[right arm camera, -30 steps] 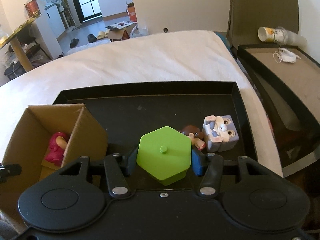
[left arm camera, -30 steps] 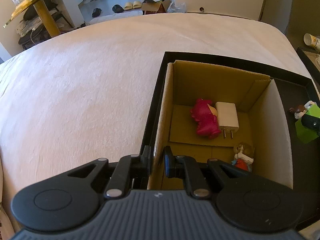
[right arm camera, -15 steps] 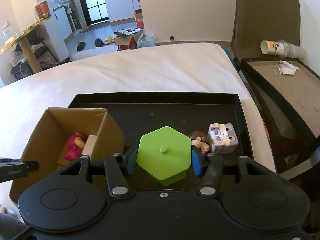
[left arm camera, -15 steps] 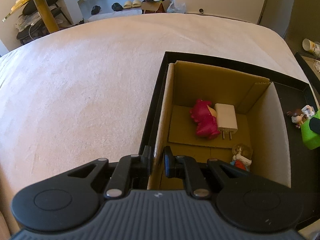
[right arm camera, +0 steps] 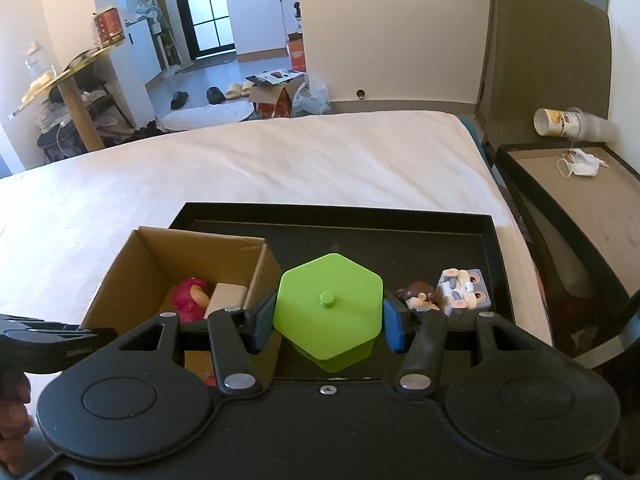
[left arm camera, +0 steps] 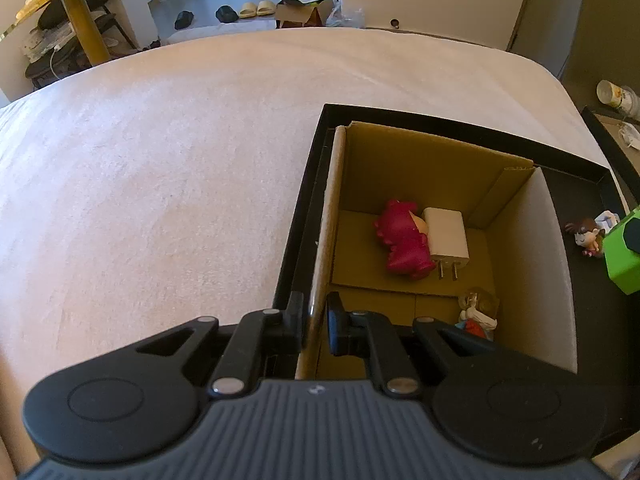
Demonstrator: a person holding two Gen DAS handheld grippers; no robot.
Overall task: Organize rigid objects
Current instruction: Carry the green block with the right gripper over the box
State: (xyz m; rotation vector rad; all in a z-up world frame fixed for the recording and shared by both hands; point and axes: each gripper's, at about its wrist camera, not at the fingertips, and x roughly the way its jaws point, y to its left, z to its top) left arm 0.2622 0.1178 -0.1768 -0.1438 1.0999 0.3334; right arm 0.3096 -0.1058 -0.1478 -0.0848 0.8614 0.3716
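Moved: since a second ago my right claw (right arm camera: 328,318) has risen, carrying the lime-green hexagonal lidded plastic container (right arm camera: 329,310) up above the shallow black tray (right arm camera: 336,218).
Right claw: I have it clamped on the container's sides.
Left claw (left arm camera: 316,318): narrow, pinching the left wall of the open brown cardboard box (left arm camera: 552,256).
Box: stands in the tray's left end on the white bed (left arm camera: 160,160); I see a magenta toy figure (left arm camera: 402,240) touching a white plug charger (left arm camera: 446,236).
Tray: brown-haired figurine (right arm camera: 418,296) beside a grey cube toy (right arm camera: 464,292).
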